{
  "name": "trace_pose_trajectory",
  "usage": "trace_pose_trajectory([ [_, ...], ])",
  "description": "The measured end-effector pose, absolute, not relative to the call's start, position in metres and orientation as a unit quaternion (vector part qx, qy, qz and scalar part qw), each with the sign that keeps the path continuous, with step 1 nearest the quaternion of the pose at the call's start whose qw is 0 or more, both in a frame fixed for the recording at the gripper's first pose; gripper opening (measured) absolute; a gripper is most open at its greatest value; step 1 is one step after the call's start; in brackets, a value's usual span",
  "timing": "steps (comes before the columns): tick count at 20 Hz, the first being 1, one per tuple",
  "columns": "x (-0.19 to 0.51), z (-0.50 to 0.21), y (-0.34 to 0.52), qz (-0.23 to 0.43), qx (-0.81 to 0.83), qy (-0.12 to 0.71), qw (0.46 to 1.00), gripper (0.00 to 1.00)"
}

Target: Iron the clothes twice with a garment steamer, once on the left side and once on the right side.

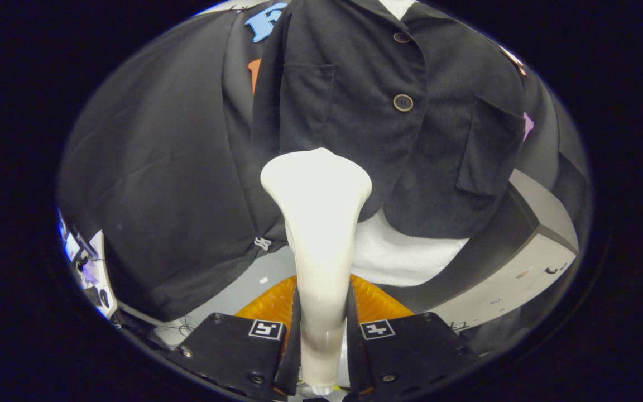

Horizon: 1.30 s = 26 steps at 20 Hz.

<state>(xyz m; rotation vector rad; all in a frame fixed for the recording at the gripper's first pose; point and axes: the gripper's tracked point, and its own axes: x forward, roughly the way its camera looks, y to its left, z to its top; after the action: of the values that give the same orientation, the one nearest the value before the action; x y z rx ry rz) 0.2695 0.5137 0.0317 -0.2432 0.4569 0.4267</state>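
A cream-white garment steamer point(319, 234) stands up between my fingers, its slim handle clamped from both sides. My gripper point(321, 329) is shut on that handle. The steamer's wide head sits against the lower middle of a black buttoned jacket point(366, 111), just left of its button line. The jacket hangs in front of me with two brown buttons point(403, 103) and a chest pocket on each side. A white undershirt hem point(411, 257) shows below the jacket.
An orange ribbed object point(377, 304) lies just ahead of the fingers behind the handle. A grey-white box-like stand point(528, 262) sits to the right under the jacket. Black cloth point(159, 167) hangs to the left. Small gadgets point(84, 262) sit beyond the cloth at far left.
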Motion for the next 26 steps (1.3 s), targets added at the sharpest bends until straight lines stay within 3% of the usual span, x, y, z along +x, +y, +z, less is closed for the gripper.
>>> trace_pose_trajectory([
  [7,0.251,0.063,0.487,0.219,-0.089,0.196,0.952,0.37],
  [12,0.22,0.103,0.418,0.214,-0.061,0.152,0.963,0.37],
  [19,0.182,0.142,0.253,0.151,-0.006,0.1,0.983,0.37],
  [26,0.151,0.119,0.103,0.088,0.025,0.077,0.993,0.37],
])
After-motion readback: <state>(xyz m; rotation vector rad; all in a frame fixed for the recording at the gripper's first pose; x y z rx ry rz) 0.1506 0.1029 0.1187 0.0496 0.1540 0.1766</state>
